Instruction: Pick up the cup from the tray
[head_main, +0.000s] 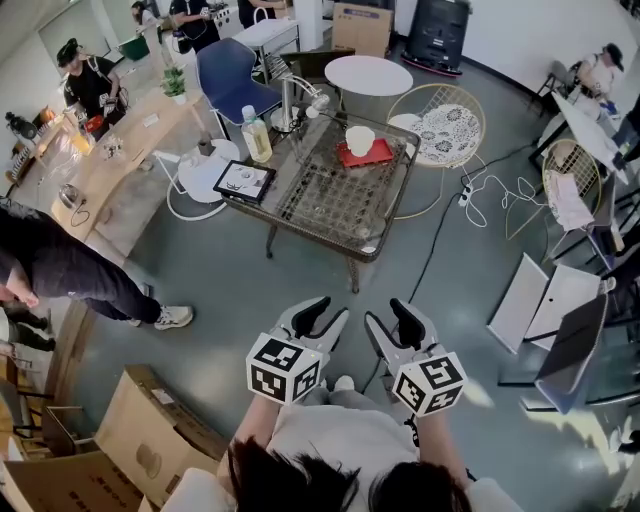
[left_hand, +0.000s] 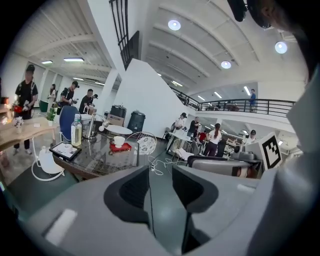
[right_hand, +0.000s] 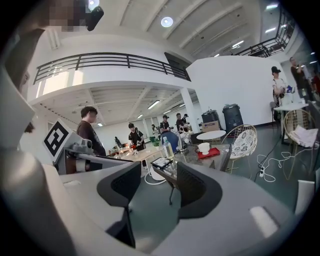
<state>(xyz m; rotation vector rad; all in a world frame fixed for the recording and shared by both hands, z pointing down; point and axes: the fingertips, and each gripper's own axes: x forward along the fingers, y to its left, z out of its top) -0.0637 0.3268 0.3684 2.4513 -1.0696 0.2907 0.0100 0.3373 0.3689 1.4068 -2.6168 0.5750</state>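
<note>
A white cup (head_main: 360, 139) stands on a small red tray (head_main: 367, 155) at the far side of the glass-topped table (head_main: 330, 195). My left gripper (head_main: 328, 312) and right gripper (head_main: 388, 316) hang side by side close to my body, over the grey floor and well short of the table. Both are open with nothing between their jaws. The left gripper view shows its gripper (left_hand: 162, 176) with the cup (left_hand: 119, 141) and tray (left_hand: 120, 148) far off at left. In the right gripper view the gripper (right_hand: 159, 181) has the cup (right_hand: 203, 148) and tray (right_hand: 208, 154) far ahead at right.
On the table also stand a bottle (head_main: 256, 135) and a tablet (head_main: 246, 182). A white stool (head_main: 203, 178), blue chair (head_main: 232, 75), round white table (head_main: 369, 75) and wicker chair (head_main: 440, 125) ring it. Cables (head_main: 500, 190) trail right; cardboard boxes (head_main: 150, 430) and a person (head_main: 60, 270) are at left.
</note>
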